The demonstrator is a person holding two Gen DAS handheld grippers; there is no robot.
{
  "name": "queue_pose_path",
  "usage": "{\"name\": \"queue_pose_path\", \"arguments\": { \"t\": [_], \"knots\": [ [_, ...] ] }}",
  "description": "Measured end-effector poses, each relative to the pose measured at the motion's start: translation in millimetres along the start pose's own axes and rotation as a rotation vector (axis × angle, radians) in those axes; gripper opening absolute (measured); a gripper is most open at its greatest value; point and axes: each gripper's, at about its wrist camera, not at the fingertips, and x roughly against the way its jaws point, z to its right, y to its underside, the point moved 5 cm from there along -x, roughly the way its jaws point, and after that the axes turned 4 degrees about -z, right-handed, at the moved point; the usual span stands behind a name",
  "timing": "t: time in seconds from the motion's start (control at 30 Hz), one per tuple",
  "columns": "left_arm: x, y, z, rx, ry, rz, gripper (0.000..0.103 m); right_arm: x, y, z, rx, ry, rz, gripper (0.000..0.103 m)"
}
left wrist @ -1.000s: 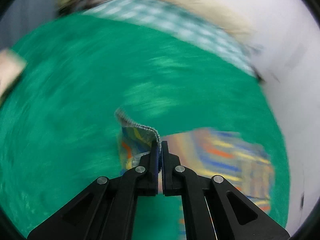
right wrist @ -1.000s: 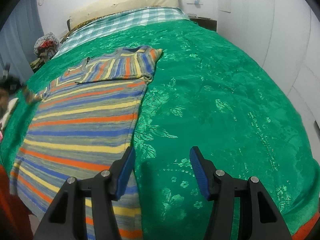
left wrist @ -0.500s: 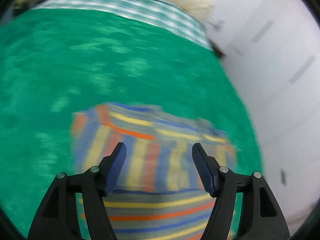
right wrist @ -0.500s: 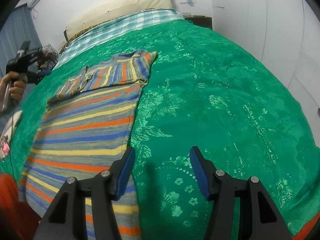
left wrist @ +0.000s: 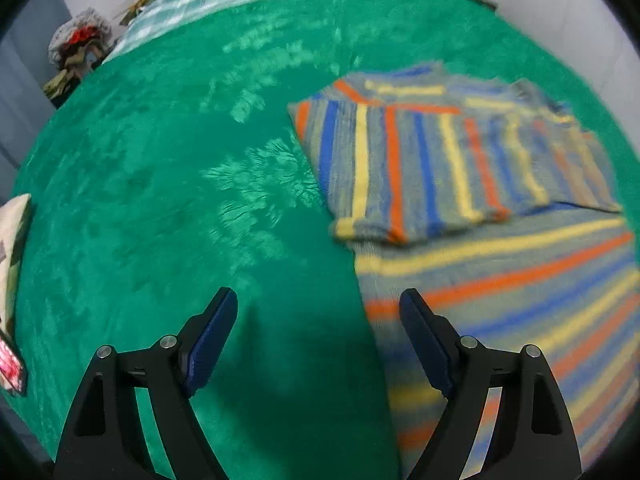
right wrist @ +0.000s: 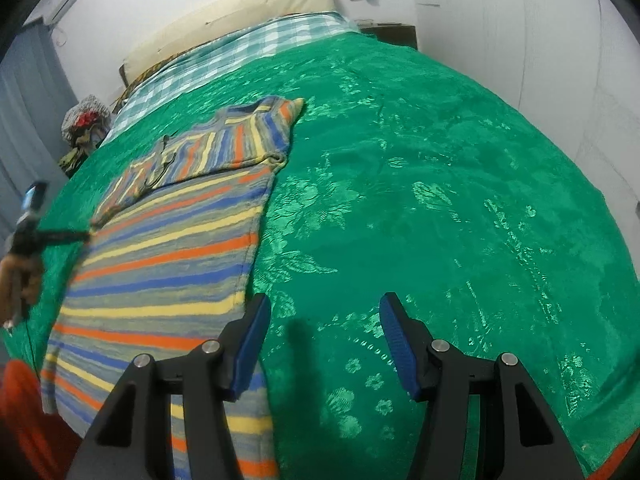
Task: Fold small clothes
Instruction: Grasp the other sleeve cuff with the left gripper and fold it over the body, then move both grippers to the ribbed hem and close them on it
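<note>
A striped knit sweater (right wrist: pixel 168 248) in grey, blue, orange and yellow lies flat on the green bedspread (right wrist: pixel 420 200). Its sleeves are folded across the top part (left wrist: pixel 440 160). In the left wrist view the sweater body (left wrist: pixel 520 292) fills the right side. My left gripper (left wrist: pixel 318 300) is open and empty, over the sweater's left edge. It also shows in the right wrist view (right wrist: pixel 80 235) at the far left. My right gripper (right wrist: pixel 324 306) is open and empty, just right of the sweater's right edge near the hem.
A checked sheet (right wrist: pixel 248 48) and a beige pillow (right wrist: pixel 224 20) lie at the head of the bed. A pile of clothes (right wrist: pixel 86 124) sits beside the bed at far left. A dark nightstand (right wrist: pixel 392 34) stands by the white wall.
My left gripper let go of the sleeve cuff, opened, and swung back to the sweater's left side. The sleeve now lies folded across the top. The right gripper barely moved.
</note>
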Motion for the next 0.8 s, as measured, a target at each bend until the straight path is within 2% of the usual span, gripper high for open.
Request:
{"name": "queue_pose_path", "arguments": {
  "t": [0.07, 0.17, 0.23, 0.3, 0.33, 0.43, 0.47, 0.5, 0.53, 0.57, 0.73, 0.8],
  "knots": [
    [16.8, 20.5, -5.6, 0.023, 0.05, 0.009, 0.086, -1.2, -0.8, 1.0, -0.008, -0.004, -0.003, 0.057],
    [28.8, 67.5, -1.5, 0.07, 0.172, -0.034, 0.085, 0.7, -0.3, -0.7, -0.001, -0.01, 0.002, 0.057],
    [29.7, 107.5, 7.0, 0.1, 0.274, -0.102, 0.074, 1.5, 0.4, -0.5, 0.003, -0.009, 0.002, 0.057],
    [34.1, 141.1, 17.8, 0.15, 0.39, -0.166, 0.054, 1.9, 0.2, 0.4, -0.002, -0.01, 0.002, 0.057],
    [37.9, 158.6, 20.7, 0.203, 0.474, -0.192, 0.052, 2.6, 0.1, 0.6, -0.005, -0.01, 0.004, 0.057],
    [50.8, 184.8, 26.1, 0.296, 0.6, -0.211, 0.048, 6.3, -2.0, 1.4, -0.017, -0.023, 0.005, 0.057],
    [50.9, 190.4, 27.0, 0.314, 0.635, -0.223, 0.035, 7.3, -3.1, 2.1, -0.026, -0.042, 0.0, 0.057],
    [48.2, 193.7, 28.3, 0.325, 0.661, -0.243, 0.018, 9.0, -4.3, 2.7, -0.036, -0.066, -0.008, 0.057],
    [43.3, 199.2, 30.8, 0.329, 0.672, -0.272, 0.007, 10.9, -6.6, 3.4, -0.045, -0.107, -0.025, 0.057],
    [39.3, 202.9, 31.5, 0.33, 0.659, -0.287, 0.004, 11.7, -7.7, 3.6, -0.047, -0.128, -0.038, 0.057],
    [57.5, 187.7, 13.7, 0.37, 0.59, -0.187, 0.003, 29.4, -9.6, 6.3, 0.017, -0.179, -0.131, 0.057],
    [63.0, 187.2, 19.1, 0.307, 0.542, -0.179, 0.003, 36.7, -4.1, 9.0, 0.05, -0.188, -0.197, 0.057]
  ]
}}
